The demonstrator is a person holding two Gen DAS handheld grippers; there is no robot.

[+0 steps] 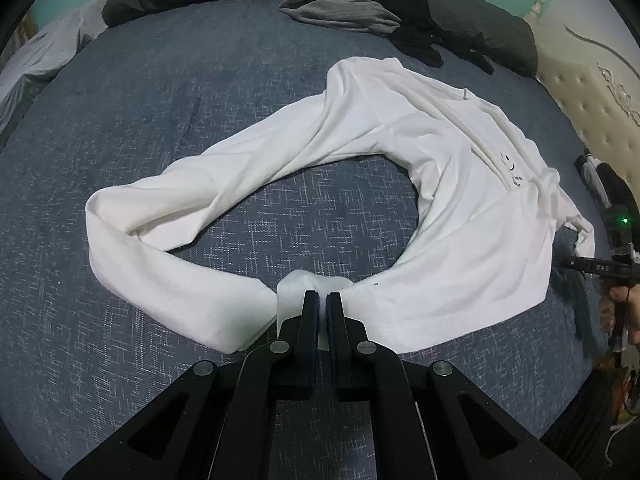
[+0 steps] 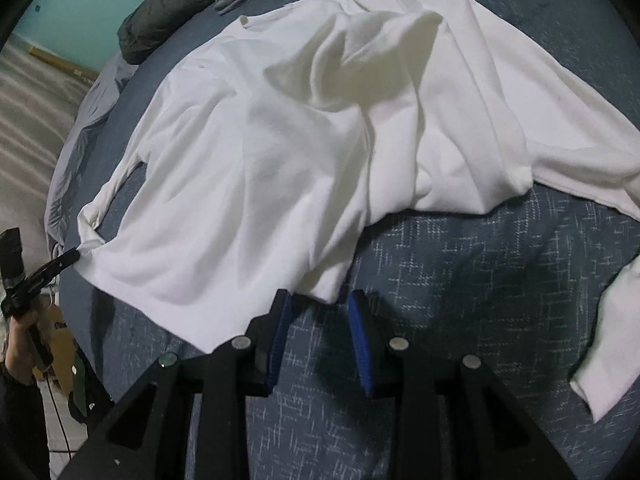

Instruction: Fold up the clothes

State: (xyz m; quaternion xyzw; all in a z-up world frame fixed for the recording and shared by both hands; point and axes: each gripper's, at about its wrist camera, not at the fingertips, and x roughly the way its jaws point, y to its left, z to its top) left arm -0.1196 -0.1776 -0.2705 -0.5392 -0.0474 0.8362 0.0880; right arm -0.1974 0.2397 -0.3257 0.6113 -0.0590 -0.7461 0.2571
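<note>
- Our left gripper (image 1: 322, 300) reaches forward and low, its two black fingers drawn almost together, with white cloth pinched in the narrow gap between the dark pads.
- Our right gripper (image 2: 320, 300) hangs forward with its fingers spread apart; the blue pads (image 2: 360, 340) face each other across an empty gap.
- In the right wrist view our left hand (image 2: 18, 344) grips its tool's handle at the far left edge.
- In the left wrist view our right hand (image 1: 624, 312) holds its handle at the right edge.
</note>
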